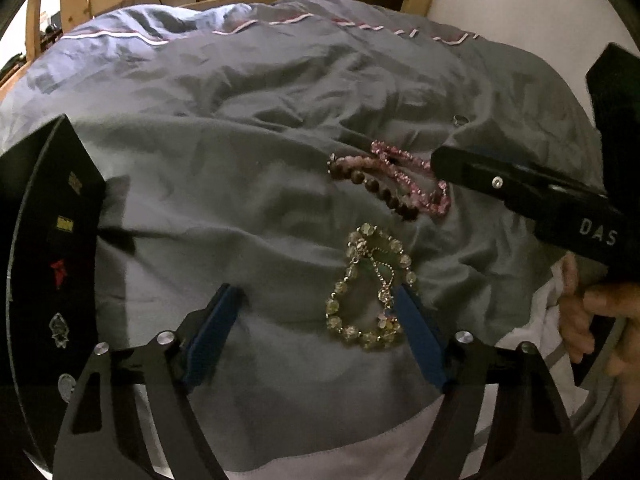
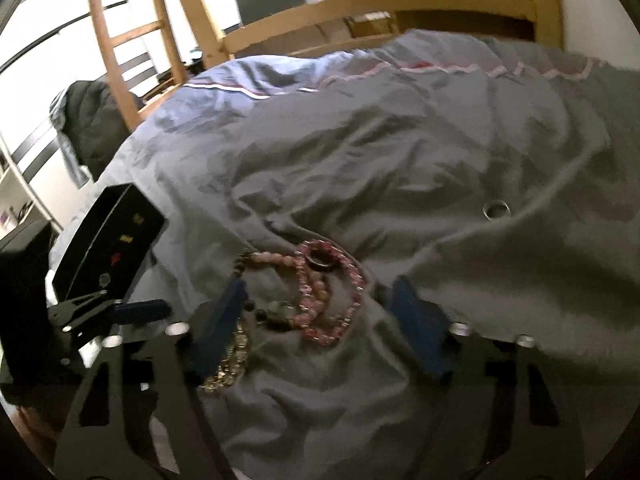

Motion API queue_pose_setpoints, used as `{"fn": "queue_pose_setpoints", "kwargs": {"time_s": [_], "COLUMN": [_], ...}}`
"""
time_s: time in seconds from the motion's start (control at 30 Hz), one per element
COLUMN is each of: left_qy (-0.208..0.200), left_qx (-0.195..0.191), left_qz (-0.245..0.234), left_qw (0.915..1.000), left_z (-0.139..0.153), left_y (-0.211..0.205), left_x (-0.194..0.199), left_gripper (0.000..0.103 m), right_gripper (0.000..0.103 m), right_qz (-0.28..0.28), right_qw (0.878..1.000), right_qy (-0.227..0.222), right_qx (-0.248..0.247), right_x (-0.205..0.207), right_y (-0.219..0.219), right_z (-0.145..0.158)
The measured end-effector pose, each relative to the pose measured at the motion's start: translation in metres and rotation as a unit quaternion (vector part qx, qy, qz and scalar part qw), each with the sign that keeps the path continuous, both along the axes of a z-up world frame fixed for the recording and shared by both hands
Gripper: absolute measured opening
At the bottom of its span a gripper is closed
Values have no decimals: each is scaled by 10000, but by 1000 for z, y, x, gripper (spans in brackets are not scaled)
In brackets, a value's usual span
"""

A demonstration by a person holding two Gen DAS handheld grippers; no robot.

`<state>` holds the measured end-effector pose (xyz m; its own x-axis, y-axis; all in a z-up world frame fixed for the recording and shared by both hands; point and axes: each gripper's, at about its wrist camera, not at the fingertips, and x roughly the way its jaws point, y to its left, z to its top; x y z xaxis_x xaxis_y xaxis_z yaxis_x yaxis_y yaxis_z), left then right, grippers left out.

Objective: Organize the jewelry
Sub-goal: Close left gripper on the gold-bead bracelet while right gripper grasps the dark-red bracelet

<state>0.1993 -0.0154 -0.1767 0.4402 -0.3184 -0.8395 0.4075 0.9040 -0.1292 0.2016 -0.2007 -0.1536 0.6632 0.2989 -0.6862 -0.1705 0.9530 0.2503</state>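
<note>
Early going here, by the look of it: the jewelry is all loose on the grey bed cover (image 1: pixel 224 168), nothing gathered. The pale-green bead bracelet (image 1: pixel 370 288) sits low centre in the left view, the pink bead strands (image 2: pixel 328 292) tangled with a dark bead bracelet (image 1: pixel 384 192) just above, a dark ring (image 2: pixel 320 260) lying on the pink pile. Another ring (image 2: pixel 495 210) lies well apart, right of centre. The black display box (image 1: pixel 52 240) at the left edge carries a few pieces, too dim to name. Left claw (image 1: pixel 316 312) spread wide, empty; right claw (image 2: pixel 320 312) likewise agape over the pink strands, its frame motion-blurred.
</note>
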Motion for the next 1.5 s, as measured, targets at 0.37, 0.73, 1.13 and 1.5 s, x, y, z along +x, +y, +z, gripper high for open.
{"fn": "queue_pose_setpoints", "kwargs": {"time_s": [0.37,0.73,1.13,1.5], "left_qy": [39,138,28,94], "left_qx": [1,-138,-312,-442], "left_qz": [30,-40,25,-94], "left_qw": [10000,9998,9995,9989], "left_z": [-1,-2,13,17], "left_y": [-1,0,6,6], "left_x": [-5,0,-3,-2], "left_gripper": [45,12,8,8], "right_gripper": [37,13,9,9], "right_qz": [160,205,103,-41], "right_qw": [9981,9975,9999,9984], "right_qy": [531,590,94,-220], "right_qx": [-276,-319,-37,512], "right_x": [20,19,10,4], "right_y": [12,14,8,-3], "right_z": [-31,-35,-11,11]}}
